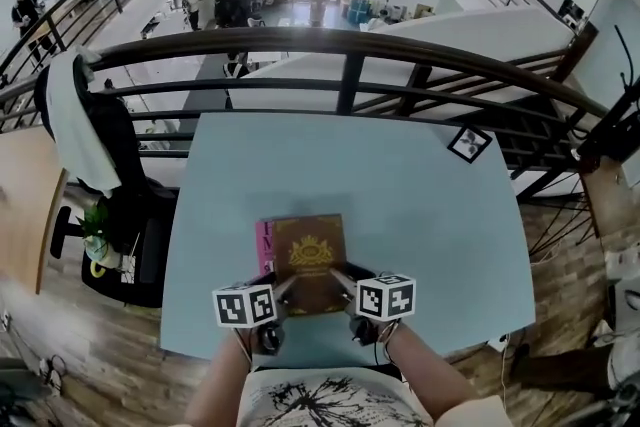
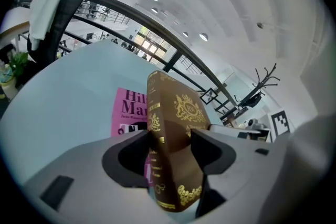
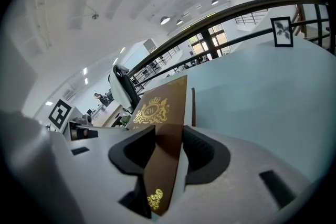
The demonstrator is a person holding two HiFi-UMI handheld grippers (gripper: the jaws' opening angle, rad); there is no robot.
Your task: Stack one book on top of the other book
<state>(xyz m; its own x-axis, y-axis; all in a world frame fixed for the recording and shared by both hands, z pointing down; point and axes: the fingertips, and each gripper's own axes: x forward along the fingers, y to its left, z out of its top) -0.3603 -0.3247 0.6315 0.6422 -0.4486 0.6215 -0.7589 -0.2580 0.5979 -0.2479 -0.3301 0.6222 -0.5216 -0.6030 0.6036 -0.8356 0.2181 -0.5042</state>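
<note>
Head view: a person stands at the near edge of a pale blue rectangular table [image 1: 400, 205], holding a brown hardback book with a gold crest [image 1: 310, 257] in two hand-held grippers. The left gripper [image 1: 284, 288] takes the book's near left corner and the right gripper [image 1: 342, 281] its near right corner. The book sits over the table's near middle, covering most of a pink paperback book [image 1: 264, 247], which lies flat on the table with only a strip showing along the brown book's left side. Whether the two books touch cannot be told.

In the left gripper view, the left gripper [image 2: 170, 137] has both dark pads pressed against the brown book [image 2: 176, 113] at its gold-lettered spine, with the pink cover [image 2: 126, 108] lying beyond on the table. In the right gripper view, the right gripper [image 3: 168, 134] is clamped on the opposite, page-edge side of the same book [image 3: 160, 105].

A small black-and-white marker card [image 1: 468, 143] lies at the table's far right corner.
</note>
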